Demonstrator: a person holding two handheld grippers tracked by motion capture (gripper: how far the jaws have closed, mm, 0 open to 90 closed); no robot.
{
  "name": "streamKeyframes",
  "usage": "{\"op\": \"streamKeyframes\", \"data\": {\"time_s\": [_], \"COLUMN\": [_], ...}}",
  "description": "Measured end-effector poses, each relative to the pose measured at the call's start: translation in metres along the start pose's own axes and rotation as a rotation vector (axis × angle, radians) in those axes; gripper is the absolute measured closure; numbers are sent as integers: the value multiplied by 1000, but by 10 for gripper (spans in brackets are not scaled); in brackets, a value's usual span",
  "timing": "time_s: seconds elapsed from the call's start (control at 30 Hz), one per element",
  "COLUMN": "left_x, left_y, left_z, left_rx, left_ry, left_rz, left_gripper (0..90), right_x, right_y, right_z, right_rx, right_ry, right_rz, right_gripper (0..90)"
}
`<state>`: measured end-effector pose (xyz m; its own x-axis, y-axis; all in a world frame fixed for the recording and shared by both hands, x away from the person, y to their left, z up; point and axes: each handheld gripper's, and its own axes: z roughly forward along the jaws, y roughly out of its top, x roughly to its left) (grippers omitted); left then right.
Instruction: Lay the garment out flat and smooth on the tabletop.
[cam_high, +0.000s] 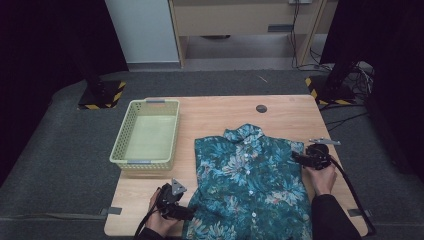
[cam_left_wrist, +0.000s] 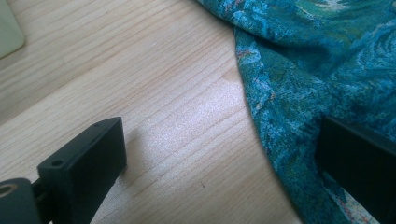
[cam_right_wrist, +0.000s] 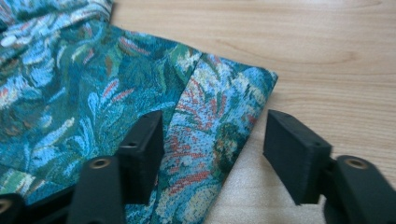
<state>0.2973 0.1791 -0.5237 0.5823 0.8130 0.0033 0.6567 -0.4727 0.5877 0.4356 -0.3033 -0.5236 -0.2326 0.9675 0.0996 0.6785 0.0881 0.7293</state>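
- High view, far left: a pale green basket (cam_high: 146, 134) stands on the wooden desk (cam_high: 215, 112), well apart from the tongs.
- Left tongs (cam_high: 187, 214), held in the person's left hand (cam_high: 161, 220) at the near edge of the desk, point at the lower left hem of the shirt (cam_high: 252, 182).
- Left gripper view: the left tongs (cam_left_wrist: 224, 154) stand wide. One jaw is over bare wood, the other lies over the shirt's (cam_left_wrist: 322, 70) edge, and the cloth border runs between them. The pads do not press on anything.
- Middle: the teal flower-print shirt lies spread flat on the desk, buttoned front up, collar toward the far side, its hem reaching the near edge.
- Right: the right tongs (cam_high: 295, 157), in the person's right hand (cam_high: 323, 179), sit at the shirt's right sleeve, near the shoulder.
- Right gripper view: the right tongs (cam_right_wrist: 212, 140) are about half wide, with the folded sleeve end (cam_right_wrist: 219, 116) between them. One jaw is over the printed cloth, the other over bare wood just beside the sleeve edge. The pads are not yet pinching the fabric.
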Motion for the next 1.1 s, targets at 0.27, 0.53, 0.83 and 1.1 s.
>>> {"op": "streamKeyframes", "data": {"time_s": [0.27, 0.53, 0.83, 1.1], "left_x": [-1, -2, -3, -5], "left_y": [0, 1, 2, 3], "left_z": [0, 1, 2, 3], "left_rx": [-2, -4, -7, -10], "left_ry": [1, -7, -11, -14], "left_rz": [-1, 0, 2, 5], "left_gripper": [16, 20, 20, 20], "right_x": [3, 9, 23, 54], "right_y": [-1, 2, 26, 34], "right_z": [5, 3, -27, -36], "right_rx": [30, 0, -139, -169], "right_ry": [-14, 27, 129, 171], "right_rz": [-13, 12, -12, -108], "right_gripper": [631, 878, 888, 886]}}
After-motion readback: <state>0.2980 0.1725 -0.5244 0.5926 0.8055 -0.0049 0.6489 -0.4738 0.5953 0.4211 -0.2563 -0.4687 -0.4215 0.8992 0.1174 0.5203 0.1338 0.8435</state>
